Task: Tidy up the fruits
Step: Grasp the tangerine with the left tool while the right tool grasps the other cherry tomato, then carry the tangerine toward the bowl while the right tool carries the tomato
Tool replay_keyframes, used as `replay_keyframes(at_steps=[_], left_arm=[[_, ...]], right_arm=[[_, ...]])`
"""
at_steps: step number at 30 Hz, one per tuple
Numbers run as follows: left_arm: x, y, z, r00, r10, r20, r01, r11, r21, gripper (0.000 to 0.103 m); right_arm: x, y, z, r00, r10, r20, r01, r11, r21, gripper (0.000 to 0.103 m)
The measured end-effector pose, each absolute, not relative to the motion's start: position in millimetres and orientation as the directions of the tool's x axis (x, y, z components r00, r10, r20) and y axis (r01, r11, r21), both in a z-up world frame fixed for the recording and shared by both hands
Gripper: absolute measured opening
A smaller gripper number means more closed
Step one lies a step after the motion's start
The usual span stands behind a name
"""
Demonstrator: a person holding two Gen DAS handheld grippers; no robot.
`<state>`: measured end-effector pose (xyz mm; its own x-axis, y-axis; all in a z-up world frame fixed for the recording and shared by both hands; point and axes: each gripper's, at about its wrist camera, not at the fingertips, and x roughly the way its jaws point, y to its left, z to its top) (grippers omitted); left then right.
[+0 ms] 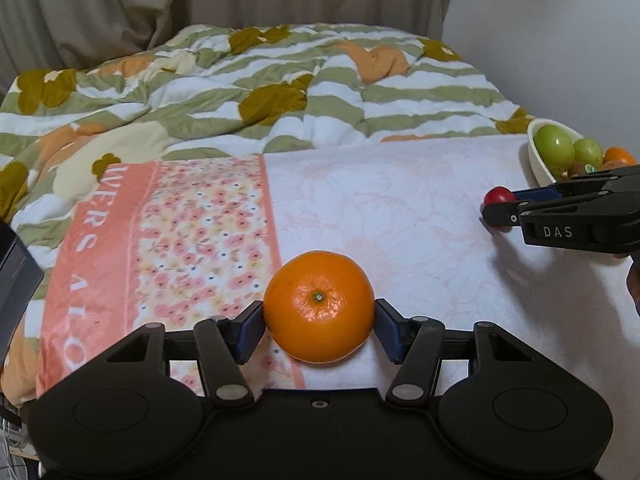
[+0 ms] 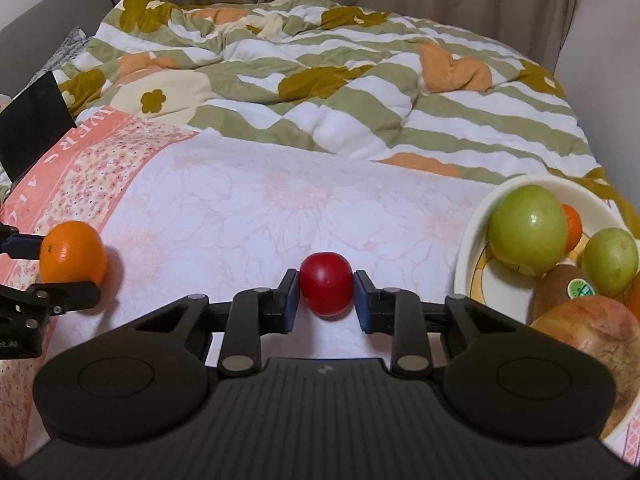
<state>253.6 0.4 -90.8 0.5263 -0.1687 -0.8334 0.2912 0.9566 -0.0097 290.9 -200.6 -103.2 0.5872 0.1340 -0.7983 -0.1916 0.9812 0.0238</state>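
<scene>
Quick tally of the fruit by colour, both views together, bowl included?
Orange: 3, the orange in the left tongs plus two part-hidden in the bowl, one behind the green fruit and one at the frame edge.
Green: 2.
Red: 1, in the right tongs.
Brown kiwi: 1.
Red-yellow apple: 1.
Total: 8 visible.

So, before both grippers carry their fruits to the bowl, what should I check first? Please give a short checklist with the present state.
1. Left gripper pads on both sides of the orange: ok.
2. Right gripper pads on both sides of the small red fruit: ok.
3. Grip firm enough to lift: cannot tell.
4. Free room in the bowl: not ok near the front, where green fruits, a kiwi and an apple crowd it; elsewhere cannot tell.
5. Cloth between right gripper and bowl free of things: ok.
</scene>
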Motion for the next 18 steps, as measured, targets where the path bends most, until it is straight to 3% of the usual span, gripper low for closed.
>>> replay_keyframes(at_steps=[18], left_arm=[[186, 7, -13, 0.654, -0.215, -0.726, 0.270, 0.962, -0.042, 0.062]], right_arm=[[200, -206, -20, 0.686, 0.138, -0.715, -0.140, 0.989, 0.056, 0.044]])
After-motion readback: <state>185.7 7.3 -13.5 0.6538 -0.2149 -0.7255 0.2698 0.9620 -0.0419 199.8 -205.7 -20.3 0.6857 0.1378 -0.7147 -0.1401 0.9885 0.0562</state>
